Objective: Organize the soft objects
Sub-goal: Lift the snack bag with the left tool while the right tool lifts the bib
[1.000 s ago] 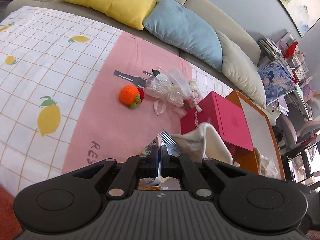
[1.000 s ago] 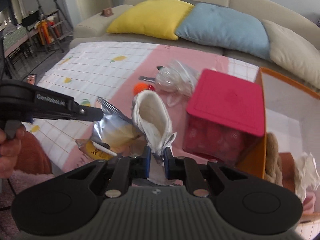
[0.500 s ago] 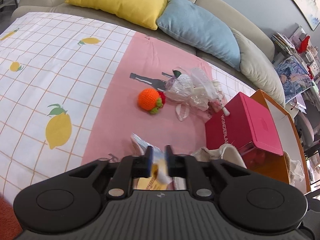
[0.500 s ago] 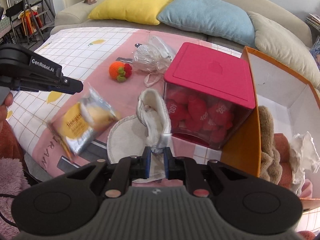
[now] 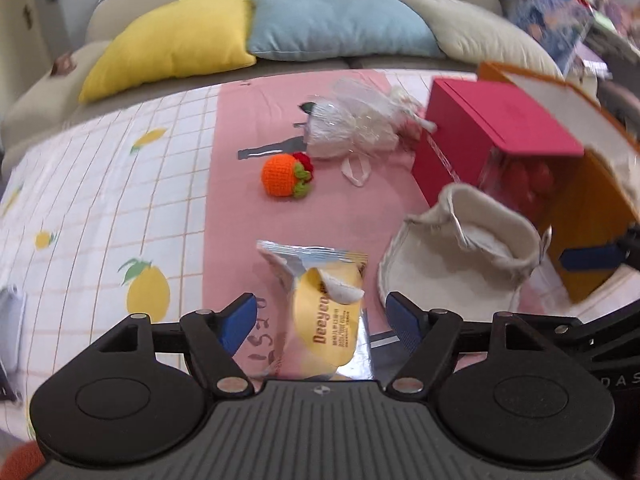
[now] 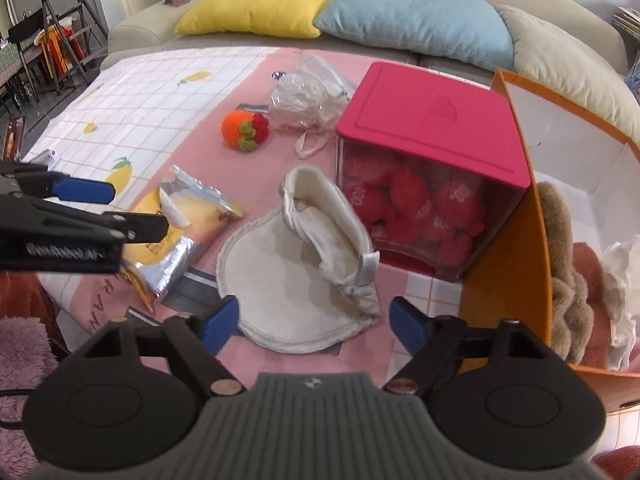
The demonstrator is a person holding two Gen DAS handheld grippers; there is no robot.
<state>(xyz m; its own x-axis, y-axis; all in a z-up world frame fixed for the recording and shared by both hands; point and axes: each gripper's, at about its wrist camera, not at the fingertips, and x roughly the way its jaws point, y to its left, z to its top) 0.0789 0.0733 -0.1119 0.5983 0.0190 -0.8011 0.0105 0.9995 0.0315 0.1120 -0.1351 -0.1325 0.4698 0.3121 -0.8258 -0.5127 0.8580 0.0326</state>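
A: Now that both grips have let go, what lies where, from the left?

B: Far left is bare lemon-print cloth over the table [image 5: 100, 200]. The left gripper [image 5: 320, 316] hangs over the snack packet [image 5: 326, 304]; a second ago its fingers were pinched on that packet in the air, and now they are opening wide, the packet lying flat between them with neither pad touching it

A: And the white thing?

B: The cream fabric pouch [image 6: 308, 264] was held up by the right gripper [image 6: 312, 320] a moment back. It now sits slumped on the pink cloth, just right of the packet and close in front of the pink-lidded box [image 6: 432, 120]. Those fingers are opening too, spread either side of the pouch's near edge, gripping nothing

A: So what does that mean for the tidying?

B: My guess is that packet and pouch are now separated, and each still needs a home, likely the orange box [image 6: 500, 272] at the right

A: Room to work?

B: Plenty to the left. Mid-table, the crochet orange [image 5: 286, 176] and a clear crinkly bag [image 5: 352, 124] sit well beyond. The right side is tight: pouch, pink-lidded box and orange wall crowd together, and the table's near edge runs just under the packet
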